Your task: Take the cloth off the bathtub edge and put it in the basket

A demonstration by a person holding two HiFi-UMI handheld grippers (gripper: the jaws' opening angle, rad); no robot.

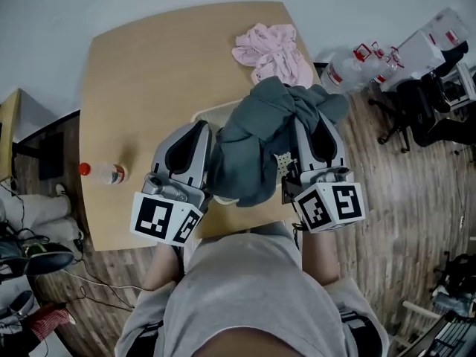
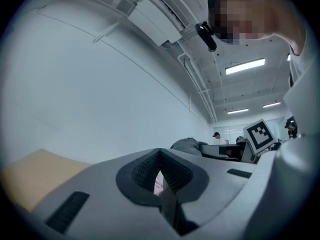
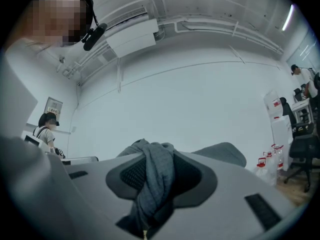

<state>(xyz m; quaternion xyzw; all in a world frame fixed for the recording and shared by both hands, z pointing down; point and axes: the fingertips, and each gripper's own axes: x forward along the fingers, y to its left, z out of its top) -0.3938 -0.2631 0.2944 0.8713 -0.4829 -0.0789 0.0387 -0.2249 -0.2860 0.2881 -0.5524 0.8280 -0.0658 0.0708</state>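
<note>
We judged the carry step nearly done: the right tool point(image 1: 309, 136) was clamped on the grey cloth point(image 1: 253, 143), a twisted fold pinched between its jaws, and the rest hung in a bunch over the basket point(image 1: 210, 113). The basket sat on the counter point(image 1: 134, 88) toward its near edge, and only bits of its pale rim showed round the cloth. The left tool point(image 1: 199, 136) hung just beside the cloth on its left, jaws together on nothing. The next move, as we saw it, called for lowering the bunch into the basket and parting the right jaws. A pink cloth point(image 1: 274, 50) lay at the far edge, well apart.
</note>
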